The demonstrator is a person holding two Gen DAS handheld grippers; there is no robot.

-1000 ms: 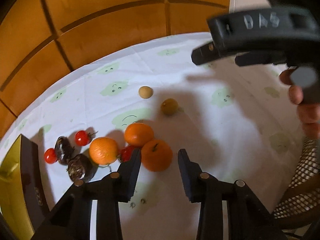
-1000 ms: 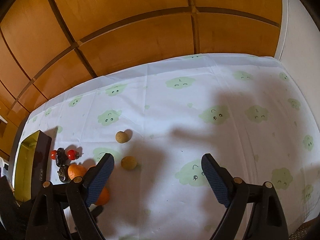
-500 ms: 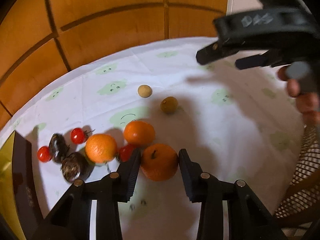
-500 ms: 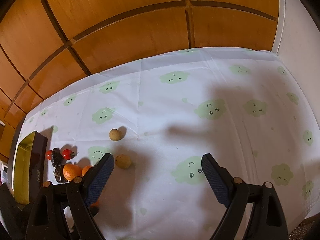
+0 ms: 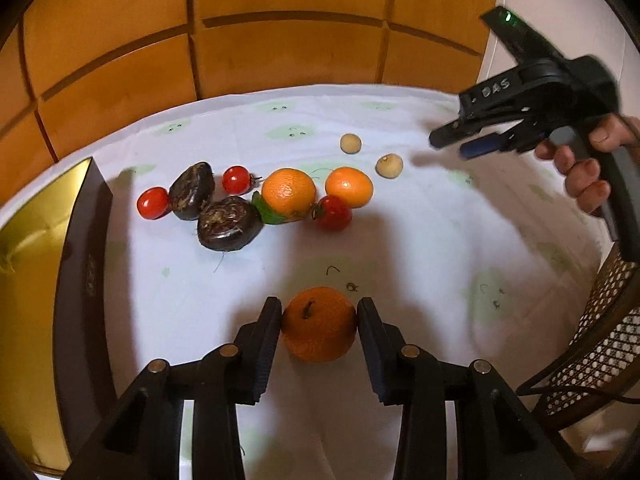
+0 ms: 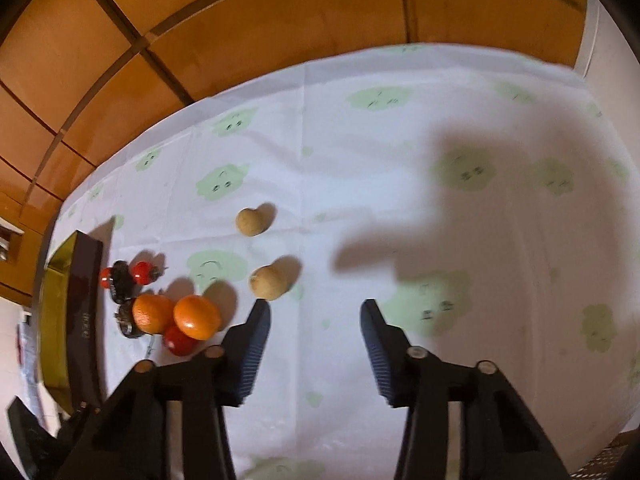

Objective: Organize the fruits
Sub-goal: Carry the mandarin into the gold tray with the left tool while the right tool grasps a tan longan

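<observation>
Your left gripper is clamped on an orange, both pads pressed to its sides, with the fruit held over the near part of the bench, apart from the rest. Beyond it the cloth lies bare up to the cluster: two more oranges and side by side, a tomato touching their near edge, two dark purple fruits and to the left, and small tomatoes and around them. Two small tan round fruits and sit just behind the cluster, apart from each other.

To your left, the dark box with the gold inside stands at the bench edge; its tall dark wall runs close beside your left gripper's arm, so room is tight on that side. On the right, a woven chair back rises at the bench edge.

Your right gripper hangs above the bench with its jaws closing and nothing between them; the nearer tan fruit lies just beyond its left fingertip. Ahead and to the right of it the cloth is wide and bare, up to the far edge against the wooden wall panels. In the left view your right hand holds that gripper's handle above the right side of the bench.
</observation>
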